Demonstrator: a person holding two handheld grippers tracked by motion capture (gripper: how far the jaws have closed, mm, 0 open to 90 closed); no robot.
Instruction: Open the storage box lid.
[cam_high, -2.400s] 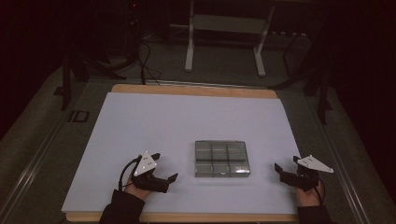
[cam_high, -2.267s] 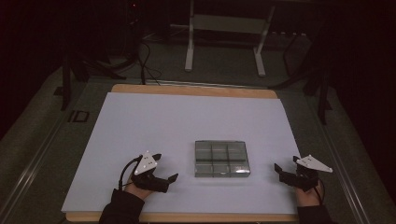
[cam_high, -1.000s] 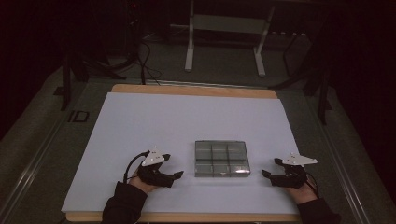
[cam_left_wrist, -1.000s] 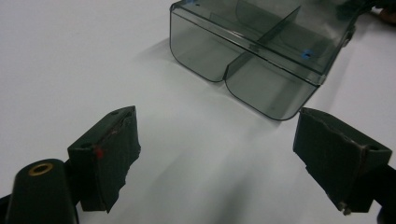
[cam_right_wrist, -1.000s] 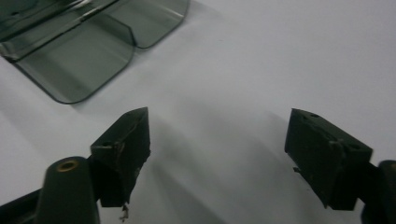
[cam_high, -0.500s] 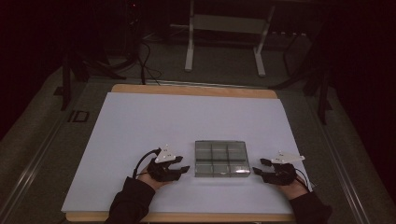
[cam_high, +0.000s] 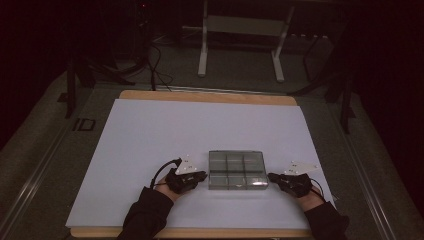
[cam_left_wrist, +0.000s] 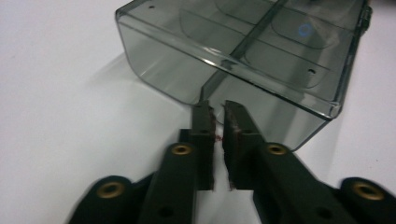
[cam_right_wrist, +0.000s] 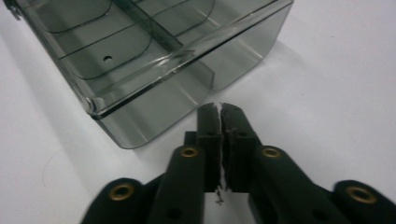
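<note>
A smoky clear plastic box (cam_high: 236, 170) with divided compartments sits on the white sheet near the front of the table. It looks empty. My left gripper (cam_high: 202, 176) lies at the box's left side, and in the left gripper view its jaws (cam_left_wrist: 216, 108) are shut, tips right against the box wall (cam_left_wrist: 243, 60). My right gripper (cam_high: 272, 177) is at the box's right side. The right gripper view has its jaws (cam_right_wrist: 220, 108) shut too, just short of the box wall (cam_right_wrist: 154, 70). Neither holds anything.
The white sheet (cam_high: 165, 135) covers a wooden table (cam_high: 200, 96). Behind the table stand a white metal frame (cam_high: 240, 35) and loose cables (cam_high: 150, 60) on a dark floor. A hand and dark sleeve (cam_high: 145, 215) come in at the bottom.
Both grippers have moved inward from the sheet's lower corners towards the box, the left going right and the right going left, until they flank it. The box has not moved.
</note>
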